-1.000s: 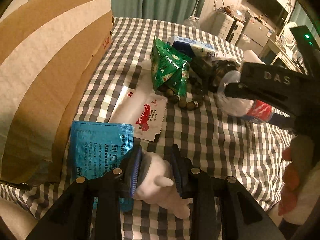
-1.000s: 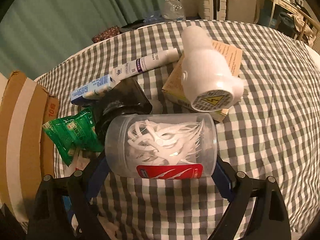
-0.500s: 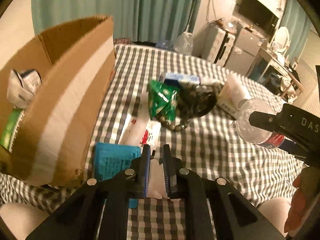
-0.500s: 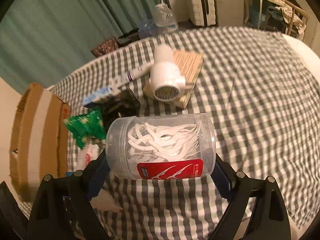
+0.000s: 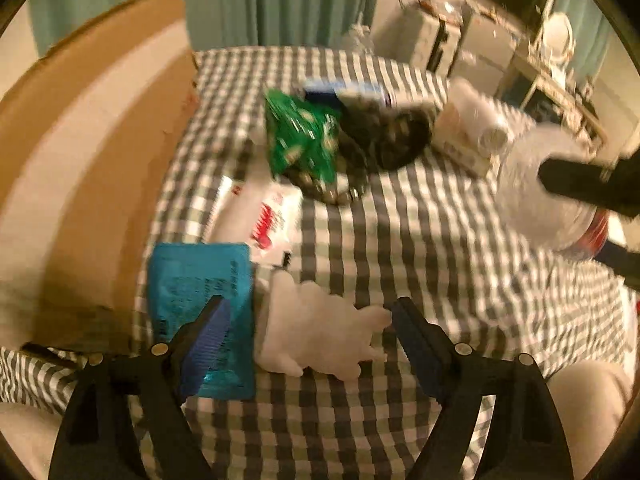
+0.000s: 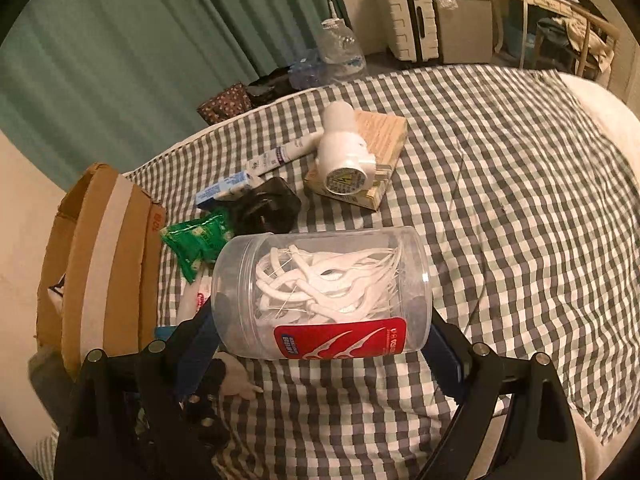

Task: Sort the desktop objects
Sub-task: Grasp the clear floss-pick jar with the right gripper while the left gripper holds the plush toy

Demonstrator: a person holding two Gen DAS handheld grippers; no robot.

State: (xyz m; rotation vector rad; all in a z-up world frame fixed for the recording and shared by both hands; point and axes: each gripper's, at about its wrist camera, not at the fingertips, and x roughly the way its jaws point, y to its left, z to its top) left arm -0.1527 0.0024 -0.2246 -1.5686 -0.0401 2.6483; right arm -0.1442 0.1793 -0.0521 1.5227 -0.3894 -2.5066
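Right wrist view is showing the right gripper [image 6: 322, 356] clamping the light, rigid, slippery floss-pick jar [image 6: 322, 292] by its two ends above the checked bed [image 6: 520, 208], while the left gripper [image 5: 310, 332] is opening around a soft white toy [image 5: 320, 332].

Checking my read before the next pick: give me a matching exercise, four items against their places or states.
Items:
1. floss jar
2. white toy
3. green packet
4. white dryer

States:
A. lying on a tan box
B. clamped in the right jaws
C. loose between the opening left jaws
D. beside a black object

Pairs: 1-B, 2-C, 3-D, 4-A
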